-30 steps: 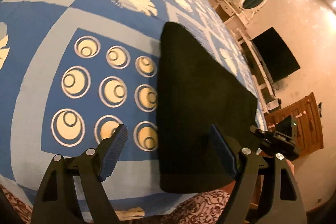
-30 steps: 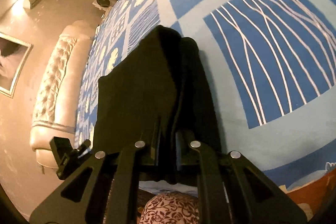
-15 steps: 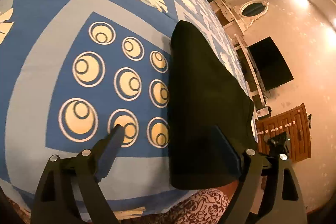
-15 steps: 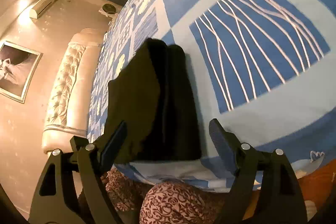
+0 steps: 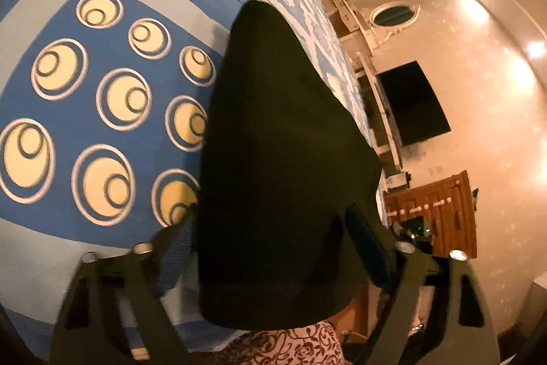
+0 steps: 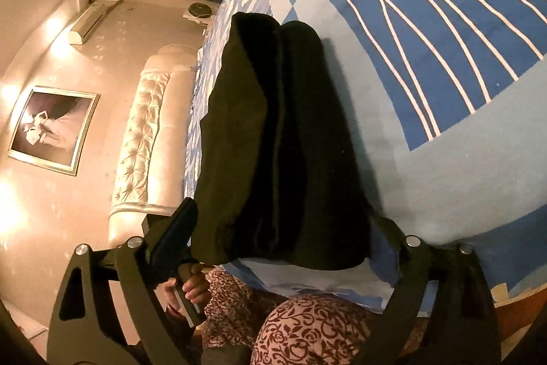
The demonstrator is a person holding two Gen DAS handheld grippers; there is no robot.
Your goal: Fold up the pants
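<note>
The black pants (image 5: 280,159) lie folded in a long narrow stack on the blue patterned bedspread (image 5: 102,112), reaching to the near edge of the bed. My left gripper (image 5: 273,248) is open, its fingers on either side of the near end of the pants. In the right wrist view the pants (image 6: 280,142) show stacked folds. My right gripper (image 6: 283,238) is open, its fingers spread wide at both sides of the pants' near end. Neither gripper holds the cloth.
The bedspread (image 6: 427,74) fills the far side. A padded headboard (image 6: 147,132) and framed picture (image 6: 51,129) stand left in the right view. A wall TV (image 5: 410,101) and wooden cabinet (image 5: 441,211) are right in the left view. The person's patterned clothing (image 6: 307,327) is below.
My right gripper let go of the pants and opened wide. Both grippers drew closer to the near end of the pants, and the left gripper shifted right so that its fingers straddle them.
</note>
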